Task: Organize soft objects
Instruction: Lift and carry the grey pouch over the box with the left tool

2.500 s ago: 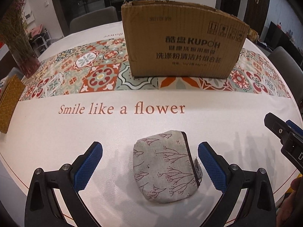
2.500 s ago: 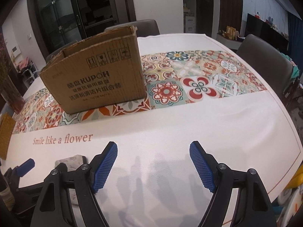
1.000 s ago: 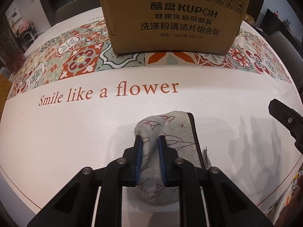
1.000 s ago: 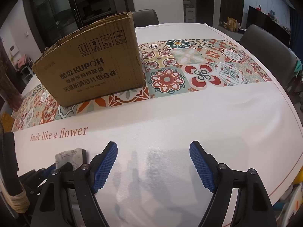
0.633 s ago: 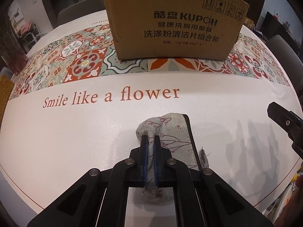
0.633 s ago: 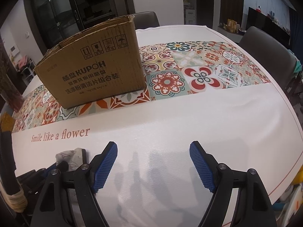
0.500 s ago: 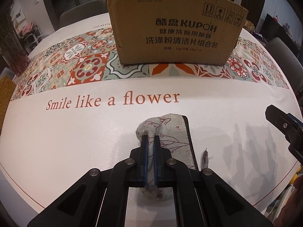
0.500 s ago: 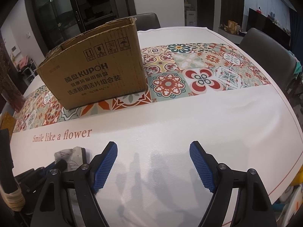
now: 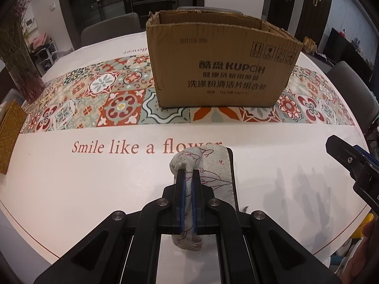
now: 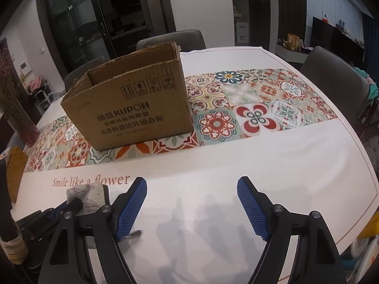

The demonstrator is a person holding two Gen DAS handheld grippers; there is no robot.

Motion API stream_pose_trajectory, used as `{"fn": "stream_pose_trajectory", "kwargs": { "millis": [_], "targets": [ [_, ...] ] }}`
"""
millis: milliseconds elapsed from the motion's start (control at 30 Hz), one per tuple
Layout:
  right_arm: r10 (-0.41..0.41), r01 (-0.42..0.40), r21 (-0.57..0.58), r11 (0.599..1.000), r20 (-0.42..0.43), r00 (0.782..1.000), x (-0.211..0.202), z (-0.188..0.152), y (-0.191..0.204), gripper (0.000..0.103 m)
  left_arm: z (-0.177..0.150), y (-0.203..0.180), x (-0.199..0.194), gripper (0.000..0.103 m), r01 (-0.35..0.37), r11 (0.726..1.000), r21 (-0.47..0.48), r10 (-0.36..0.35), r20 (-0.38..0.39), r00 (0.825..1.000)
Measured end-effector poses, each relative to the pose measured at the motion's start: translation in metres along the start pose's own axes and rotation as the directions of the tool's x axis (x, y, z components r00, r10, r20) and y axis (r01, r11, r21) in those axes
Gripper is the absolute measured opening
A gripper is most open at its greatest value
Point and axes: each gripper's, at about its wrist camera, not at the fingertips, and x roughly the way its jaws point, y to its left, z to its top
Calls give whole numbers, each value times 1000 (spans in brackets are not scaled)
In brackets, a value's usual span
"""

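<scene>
A grey fabric pouch [image 9: 208, 168] with a red branch print and a dark zip edge is pinched between the blue pads of my left gripper [image 9: 187, 179], which is shut on it and holds it off the white tablecloth. The pouch [image 10: 92, 195] also shows at the lower left of the right wrist view, in the left gripper [image 10: 73, 204]. My right gripper [image 10: 191, 203] stands open over bare cloth with nothing between its fingers; its tip [image 9: 348, 161] shows at the right edge of the left wrist view. An open cardboard box [image 9: 220, 66] stands beyond on the patterned runner.
The round table [image 10: 308, 165] has a tiled runner across its middle and the words "Smile like a flower". A vase of dried flowers [image 9: 16, 59] and a golden mat [image 9: 9, 127] sit at the left edge. Grey chairs [image 10: 336, 80] ring the table.
The left gripper closed fully on the pouch and lifted it off the cloth. Both grippers rose, so the box's open top now shows.
</scene>
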Motion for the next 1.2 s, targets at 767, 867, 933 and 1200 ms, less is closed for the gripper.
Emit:
{"fn": "stream_pose_trajectory", "kwargs": {
  "millis": [767, 867, 933, 1200],
  "targets": [
    [49, -49, 4, 999, 63, 997, -27, 35, 10, 80, 38, 4, -60, 6, 9, 1000, -5, -8, 134, 991],
    [50, -50, 2, 999, 70, 996, -31, 43, 12, 80, 45, 4, -67, 6, 12, 1000, -6, -11, 141, 990],
    [51, -51, 0, 999, 80, 996, -36, 47, 13, 80, 50, 5, -72, 6, 14, 1000, -7, -13, 152, 988],
    [63, -62, -14, 998, 120, 991, -51, 68, 21, 80, 68, 8, -92, 6, 5, 1000, -12, -3, 187, 982]
  ]
}}
